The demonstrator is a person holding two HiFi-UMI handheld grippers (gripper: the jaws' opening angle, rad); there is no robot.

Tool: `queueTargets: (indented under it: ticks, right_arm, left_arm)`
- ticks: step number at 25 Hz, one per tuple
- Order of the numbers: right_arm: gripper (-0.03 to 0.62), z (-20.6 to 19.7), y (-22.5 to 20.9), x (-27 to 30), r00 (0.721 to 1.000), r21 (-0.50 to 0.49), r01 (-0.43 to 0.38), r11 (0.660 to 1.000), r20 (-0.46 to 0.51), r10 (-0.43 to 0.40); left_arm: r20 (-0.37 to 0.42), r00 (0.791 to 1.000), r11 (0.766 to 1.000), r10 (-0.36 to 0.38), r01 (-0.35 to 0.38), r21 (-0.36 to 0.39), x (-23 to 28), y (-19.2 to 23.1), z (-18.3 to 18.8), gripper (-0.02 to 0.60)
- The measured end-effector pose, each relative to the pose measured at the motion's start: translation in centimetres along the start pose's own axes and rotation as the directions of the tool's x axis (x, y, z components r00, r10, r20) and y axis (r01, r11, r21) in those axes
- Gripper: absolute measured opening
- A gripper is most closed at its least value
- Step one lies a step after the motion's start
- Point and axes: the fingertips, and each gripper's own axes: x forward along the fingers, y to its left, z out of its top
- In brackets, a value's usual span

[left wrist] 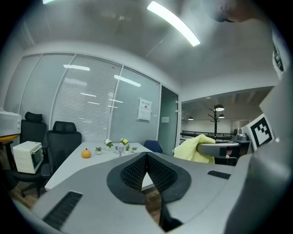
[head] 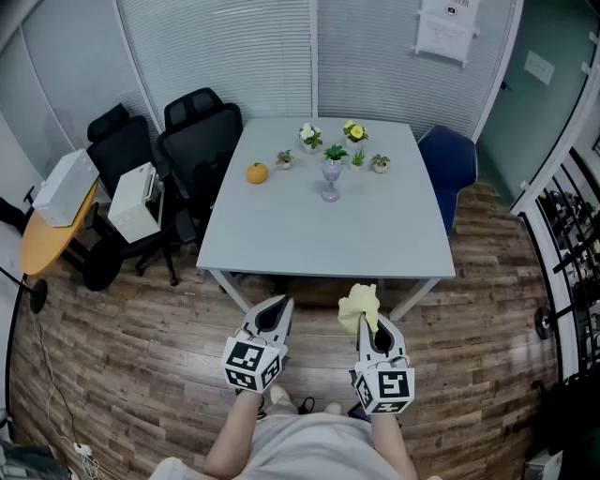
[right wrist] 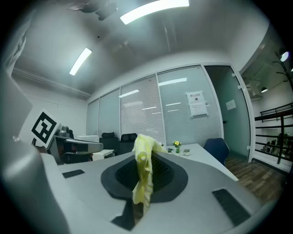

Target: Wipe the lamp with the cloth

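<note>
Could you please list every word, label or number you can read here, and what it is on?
Nothing is legible.
Paper notice on the glass wall: print too small to read.
Small white plate on the right wall: blurred, unreadable.
Cube markers: black square patterns, no words.

A grey table (head: 328, 234) stands on wood-plank floor (head: 141, 319) before blind-covered glass walls (head: 225, 47).

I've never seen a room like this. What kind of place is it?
Probably an office meeting room: there's a big grey table, black swivel chairs beside it, and glass walls with blinds.
</note>
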Motion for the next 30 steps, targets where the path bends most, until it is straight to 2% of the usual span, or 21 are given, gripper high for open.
queueTargets:
  ticks: [16, 20, 26, 30]
  right_arm:
    - [0.033, 0.8, -0.5, -2.4, 1.000, 0.000, -0.003, 1.000, 0.010, 0.003]
    - [0.034, 1.0, -1.6, -3.1, 1.000, 0.014, 0.003, 1.000, 0.028, -0.004]
    - [0.034, 1.4, -3.7, -3.5, 0.999, 0.013, 0.000, 1.000, 0.048, 0.000]
    - [0.034, 0.5, -5.0, -3.1, 0.999, 0.023, 0.008, 1.000, 0.034, -0.009]
  left_arm:
    - [0.005, 1.000, 1.000, -0.002, 0.002, 0.010, -1.2, -2.5, 0.8, 0.002]
    - [0.018, 1.000, 1.000, 0.017, -0.018, 0.018, -1.2, -3.2, 1.0, 0.002]
    - [0.045, 0.997, 0.998, 0.057, -0.056, -0.025, -0.7, -3.1, 1.2, 0.002]
    - [0.024, 0.998, 0.998, 0.063, -0.063, -0.029, 0.6, -3.1, 0.1, 0.002]
